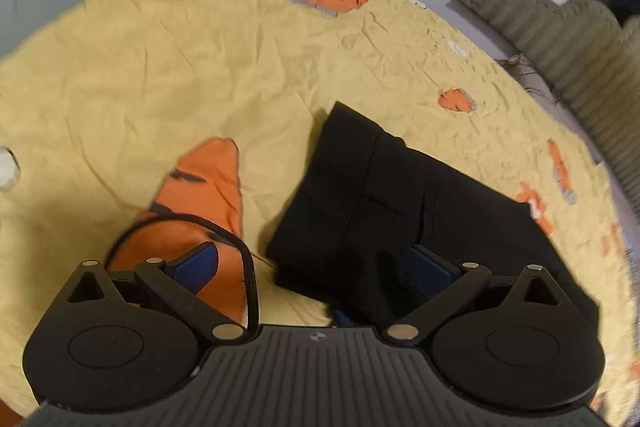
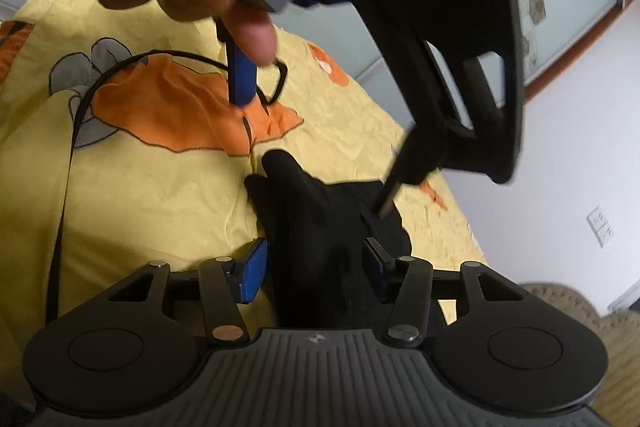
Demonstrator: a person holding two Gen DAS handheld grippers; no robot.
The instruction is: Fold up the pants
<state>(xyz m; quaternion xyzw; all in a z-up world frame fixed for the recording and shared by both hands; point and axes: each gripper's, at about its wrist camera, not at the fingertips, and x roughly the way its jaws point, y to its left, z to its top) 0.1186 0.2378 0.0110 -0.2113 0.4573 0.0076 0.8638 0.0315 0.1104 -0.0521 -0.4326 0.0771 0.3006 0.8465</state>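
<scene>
Both grippers hover over folded black pants (image 1: 384, 195): left gripper (image 1: 316, 263) spread, right gripper (image 2: 316, 267) half-spread, unclamped.

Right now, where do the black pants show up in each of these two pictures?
Left wrist view: the folded black pants lie right of centre on the yellow bedsheet, reaching down to the near edge.
Right wrist view: the black pants sit low in the centre, between the right tongs' pads.
Shared landmark: the sheet's big orange carrot print, beside the pants.
</scene>
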